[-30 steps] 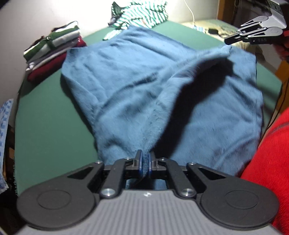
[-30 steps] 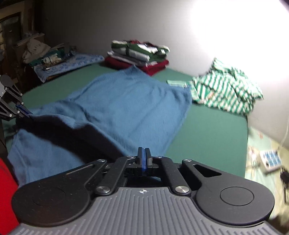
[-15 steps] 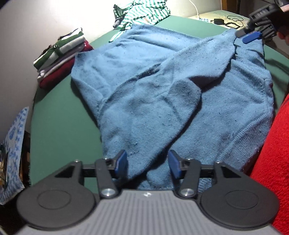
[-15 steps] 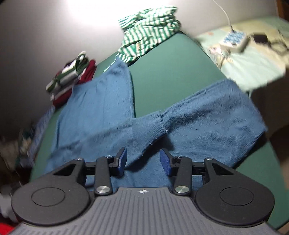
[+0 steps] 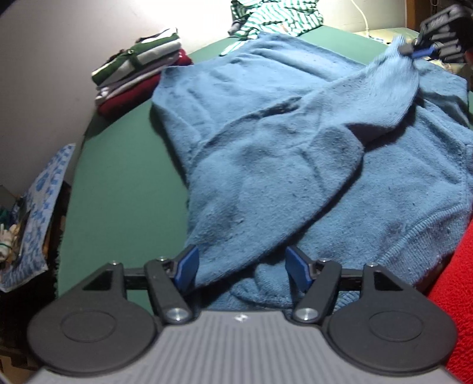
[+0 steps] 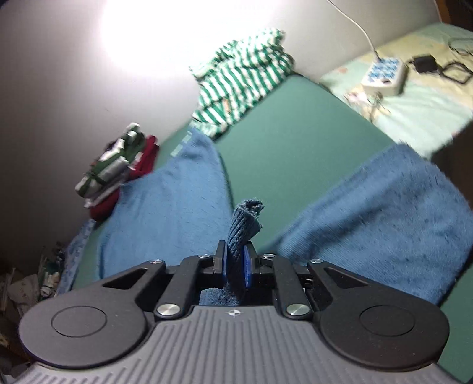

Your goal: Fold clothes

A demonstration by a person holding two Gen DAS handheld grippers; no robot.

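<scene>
A blue knit sweater lies spread on the green table, one sleeve folded across its body. My left gripper hovers over the sweater's near edge, its jaws opening, the cloth lying under and between them but not pinched. My right gripper is closing on the ribbed sleeve cuff, which sticks up between its blue pads. In the left wrist view that right gripper lifts the sleeve end at the far right.
A stack of folded clothes sits at the table's far left by the wall. A green-striped garment is heaped at the back. A red sleeve shows at the right. A power strip lies on the side surface.
My left gripper let go of the sweater edge and spread wide. My right gripper opened, rolled over, then clamped onto the sleeve cuff and raised it.
</scene>
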